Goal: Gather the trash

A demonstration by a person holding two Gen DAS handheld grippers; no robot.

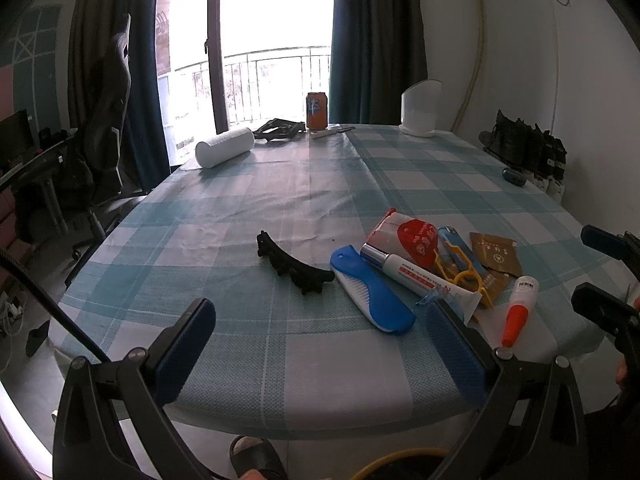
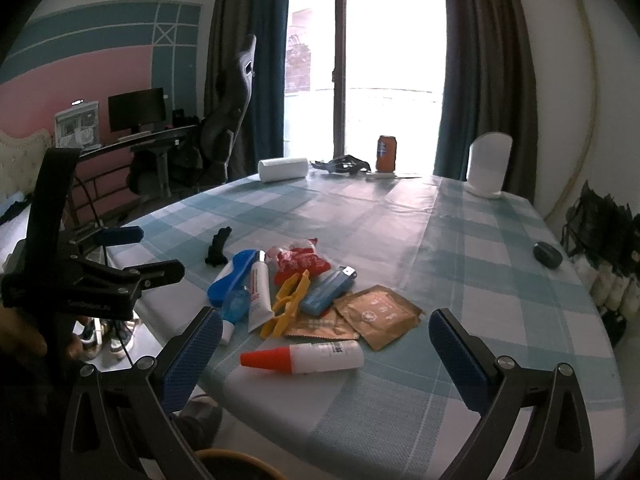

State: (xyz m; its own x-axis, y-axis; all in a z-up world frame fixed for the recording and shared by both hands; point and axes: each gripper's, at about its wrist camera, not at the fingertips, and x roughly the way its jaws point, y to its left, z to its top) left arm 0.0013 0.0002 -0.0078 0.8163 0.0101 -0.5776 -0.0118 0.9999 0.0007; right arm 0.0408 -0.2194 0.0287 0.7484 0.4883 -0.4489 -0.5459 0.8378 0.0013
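Both claws hang spread wide and empty at the near edge of the blue-and-white checked tablecloth (image 2: 460, 248). Just ahead of the right gripper (image 2: 326, 344) lies a white squeeze bottle with an orange cone cap (image 2: 304, 359), its label too blurred to read. Past the bottle, brown foil sachets (image 2: 378, 314) partly bury each other. The left gripper (image 1: 320, 332) frames a blue folding comb (image 1: 370, 294); the white tube (image 1: 420, 278) beside the comb carries unreadable print
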